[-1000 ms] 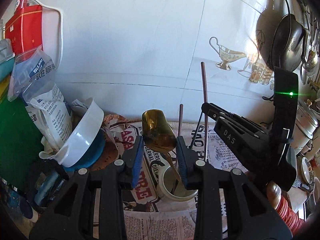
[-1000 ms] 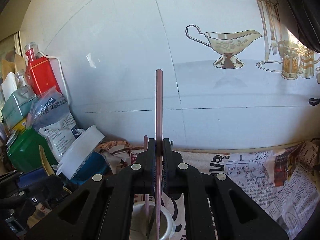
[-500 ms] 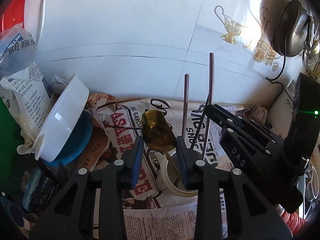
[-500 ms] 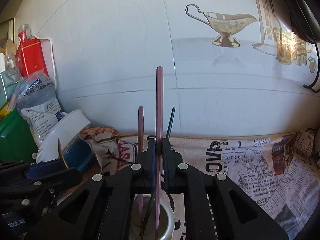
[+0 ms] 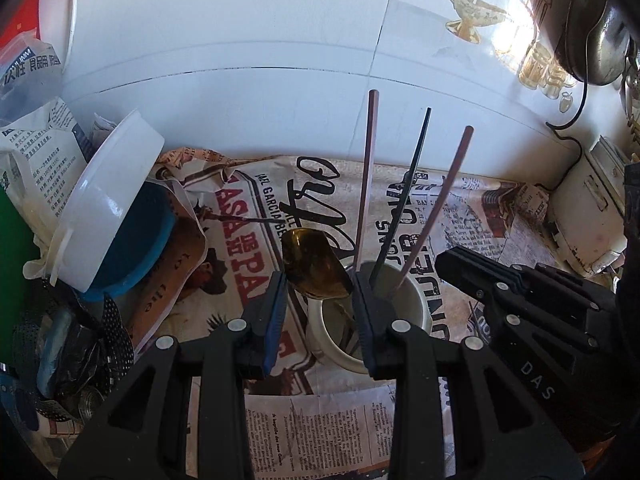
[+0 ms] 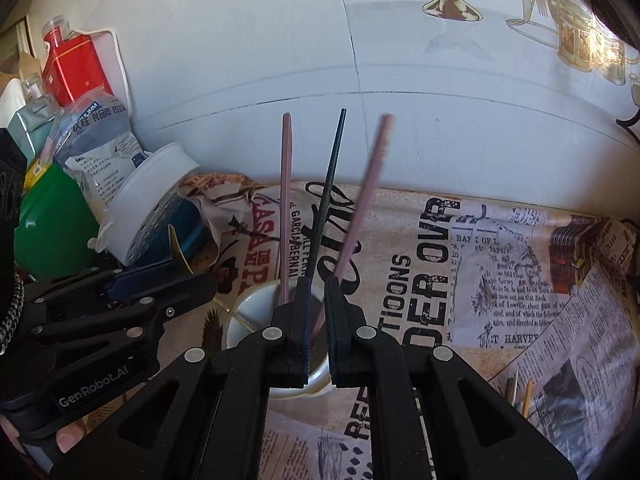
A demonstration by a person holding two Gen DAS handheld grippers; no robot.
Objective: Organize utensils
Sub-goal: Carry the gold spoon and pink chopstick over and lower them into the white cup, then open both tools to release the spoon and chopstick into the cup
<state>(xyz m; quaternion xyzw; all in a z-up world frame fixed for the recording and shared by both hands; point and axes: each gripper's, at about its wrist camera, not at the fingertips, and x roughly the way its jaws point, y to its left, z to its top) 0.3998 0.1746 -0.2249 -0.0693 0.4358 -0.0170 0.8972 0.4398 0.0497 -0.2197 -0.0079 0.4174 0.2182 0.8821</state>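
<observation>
Newspaper-covered counter (image 6: 460,280) by white tiled wall (image 6: 240,40); left gripper (image 5: 320,312) and right gripper (image 6: 318,320) both apart

The newspaper-print table cover (image 6: 472,264) is showing the most lettering: "OVER" and "TIONS" in heavy black capitals, with "BANK OF" and "T. HARVEY" sitting in the smaller print, in the right wrist view. In the left wrist view the same cover (image 5: 256,240) is carrying "CASA" in red and "GARCIA" in black beside a large black script scrawl. The left gripper (image 6: 152,280) is bearing "GenRobot.AI" in white on its black body. The right gripper (image 5: 460,264) is showing "DAS" in white on its black housing. The clear plastic bag (image 6: 96,120) is displaying Chinese characters under a Latin word that is too blurred to read.
</observation>
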